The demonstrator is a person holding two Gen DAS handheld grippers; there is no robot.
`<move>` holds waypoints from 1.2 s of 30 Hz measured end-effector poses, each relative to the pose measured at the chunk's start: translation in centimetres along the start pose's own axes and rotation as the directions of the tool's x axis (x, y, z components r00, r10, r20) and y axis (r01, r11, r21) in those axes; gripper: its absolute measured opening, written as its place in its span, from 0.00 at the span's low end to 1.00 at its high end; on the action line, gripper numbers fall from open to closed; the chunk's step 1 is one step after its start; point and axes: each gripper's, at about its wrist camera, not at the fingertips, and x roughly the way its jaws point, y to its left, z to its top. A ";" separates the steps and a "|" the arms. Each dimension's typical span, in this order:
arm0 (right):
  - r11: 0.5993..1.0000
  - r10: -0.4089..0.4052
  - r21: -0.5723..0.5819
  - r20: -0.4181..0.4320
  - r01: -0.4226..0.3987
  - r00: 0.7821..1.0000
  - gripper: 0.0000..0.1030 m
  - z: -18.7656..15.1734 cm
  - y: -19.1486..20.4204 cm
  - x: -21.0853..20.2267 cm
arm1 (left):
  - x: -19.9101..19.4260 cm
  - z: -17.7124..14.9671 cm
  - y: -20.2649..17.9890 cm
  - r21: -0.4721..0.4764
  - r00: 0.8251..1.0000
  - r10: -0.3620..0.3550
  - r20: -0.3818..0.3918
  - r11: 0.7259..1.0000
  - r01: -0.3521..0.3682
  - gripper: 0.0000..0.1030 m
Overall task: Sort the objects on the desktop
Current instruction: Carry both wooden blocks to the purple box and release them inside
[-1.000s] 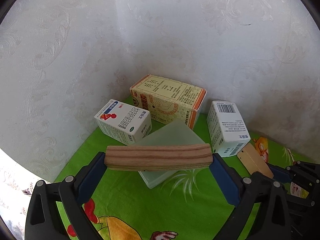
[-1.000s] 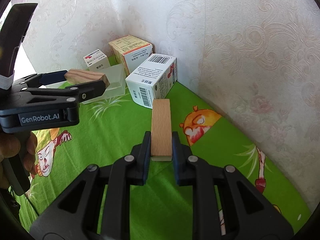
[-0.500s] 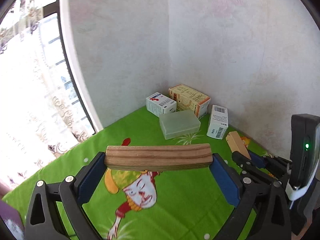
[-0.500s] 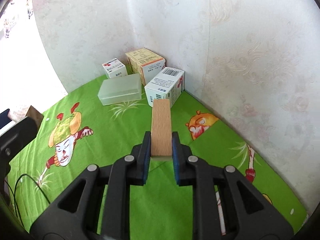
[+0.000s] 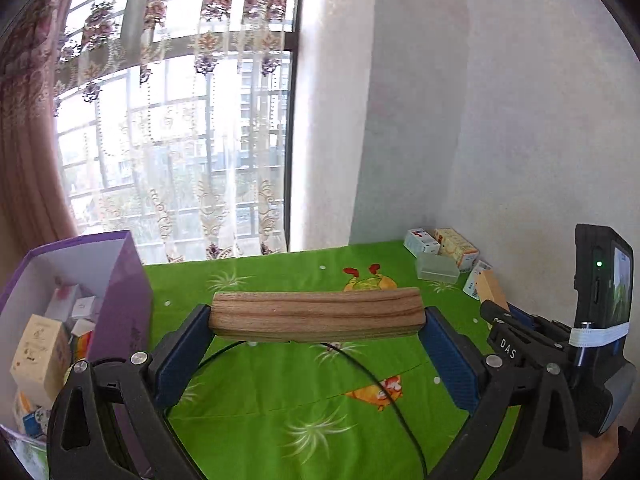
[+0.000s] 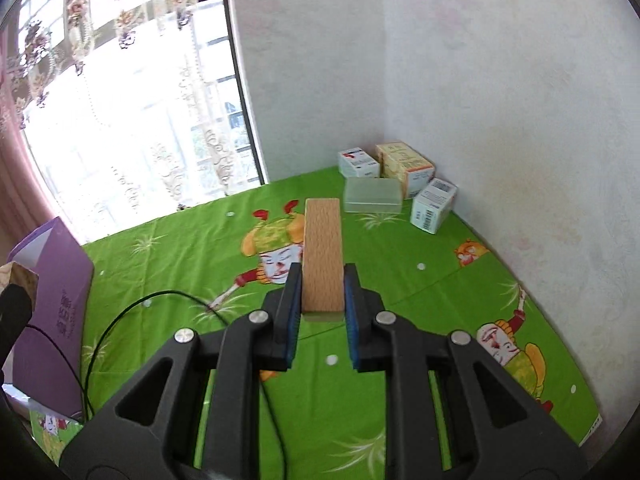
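Note:
My left gripper [image 5: 316,318] is shut on a dark striped wooden block [image 5: 316,314], held crosswise by its ends above the green cloth. My right gripper [image 6: 322,288] is shut on a pale wooden block [image 6: 323,252] that points forward, lengthwise between the blue pads. In the left wrist view the right gripper's body [image 5: 532,332] and its pale block [image 5: 491,290] show at the right. Several small cartons [image 6: 404,168] and a frosted plastic box [image 6: 372,195] sit far off in the wall corner.
A purple box [image 5: 128,296] holding several small cartons stands open at the left table edge, also seen as the purple box [image 6: 52,312] in the right wrist view. A black cable [image 5: 384,392] lies across the green cartoon tablecloth [image 6: 400,256]. Window and curtain lie behind.
Both grippers have pulled far back from the corner with their blocks still held. The cartons shrank into the distance, and the purple box and window came into view.

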 end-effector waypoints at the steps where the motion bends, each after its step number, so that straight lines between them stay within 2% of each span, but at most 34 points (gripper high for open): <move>1: 0.999 0.026 -0.021 0.001 -0.026 1.000 0.21 0.0 1.3 -0.3 | -0.8 -0.2 1.3 -0.013 1.000 0.025 0.011 1.000 -0.025 0.98; 6: 0.982 0.148 -0.118 -0.007 -0.148 0.989 0.21 0.0 8.2 -1.3 | -3.9 -0.7 8.1 -0.104 0.991 0.123 0.043 0.988 -0.118 0.98; 11: 0.953 0.228 -0.202 -0.021 -0.228 0.973 0.21 0.1 14.3 -1.7 | -5.3 -1.8 13.7 -0.174 0.978 0.202 0.041 0.966 -0.192 0.98; 18: 0.886 0.334 -0.323 -0.053 -0.333 0.941 0.21 -0.7 22.4 -2.1 | -6.8 -2.9 20.8 -0.278 0.958 0.286 0.031 0.923 -0.267 0.98; 25: 0.792 0.401 -0.448 -0.128 -0.414 0.907 0.21 -1.5 29.6 -1.1 | -7.0 -4.0 26.1 -0.354 0.947 0.321 0.012 0.887 -0.297 0.98; 27: 0.757 0.426 -0.475 -0.162 -0.449 0.890 0.21 -1.9 31.2 -0.7 | -6.8 -4.3 27.1 -0.365 0.946 0.325 0.004 0.881 -0.302 0.98; 32: 0.726 0.434 -0.502 -0.197 -0.470 0.879 0.22 -2.7 33.4 0.5 | -6.5 -4.7 28.6 -0.381 0.945 0.327 -0.008 0.873 -0.305 0.98; 34: 0.716 0.443 -0.508 -0.197 -0.478 0.875 0.33 -2.8 33.5 0.7 | -6.4 -4.8 28.9 -0.388 0.944 0.329 -0.004 0.870 -0.305 0.99; 36: 0.721 0.453 -0.498 -0.188 -0.482 0.872 0.67 -2.8 33.3 0.9 | -6.2 -4.8 29.0 -0.376 0.945 0.326 -0.003 0.876 -0.303 1.00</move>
